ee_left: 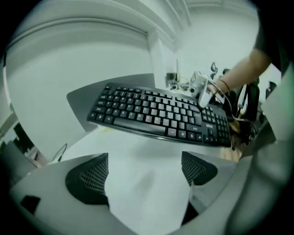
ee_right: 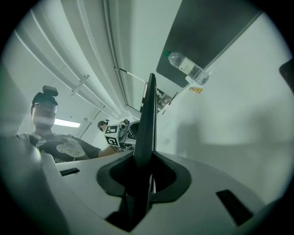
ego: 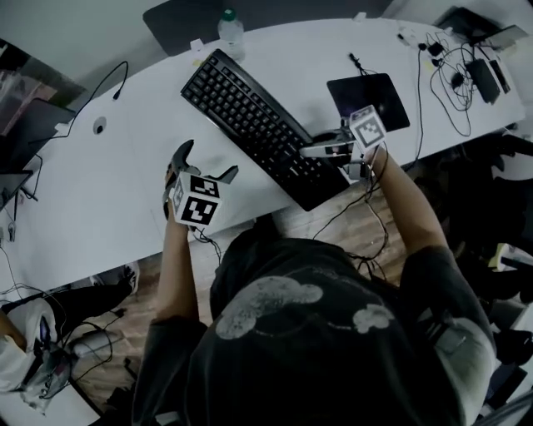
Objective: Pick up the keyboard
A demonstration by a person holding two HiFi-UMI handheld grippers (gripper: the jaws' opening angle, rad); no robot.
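Observation:
The black keyboard (ego: 262, 125) lies slantwise over the white table (ego: 125, 191), with its near right end past the table's front edge. My right gripper (ego: 318, 151) is shut on that end. In the right gripper view the keyboard (ee_right: 147, 124) shows edge-on, pinched between the jaws. My left gripper (ego: 206, 162) hangs open to the left of the keyboard, a little apart from it, with nothing between its fingers. Seen from the left gripper view, the keyboard (ee_left: 161, 114) floats tilted above the table beyond my open left gripper (ee_left: 142, 174).
A water bottle (ego: 231, 29) stands at the table's far edge by a dark mat (ego: 179, 21). A black mouse pad (ego: 371, 98) lies right of the keyboard. Cables and devices (ego: 458, 66) crowd the far right corner. A cable and a small puck (ego: 100, 125) sit at the left.

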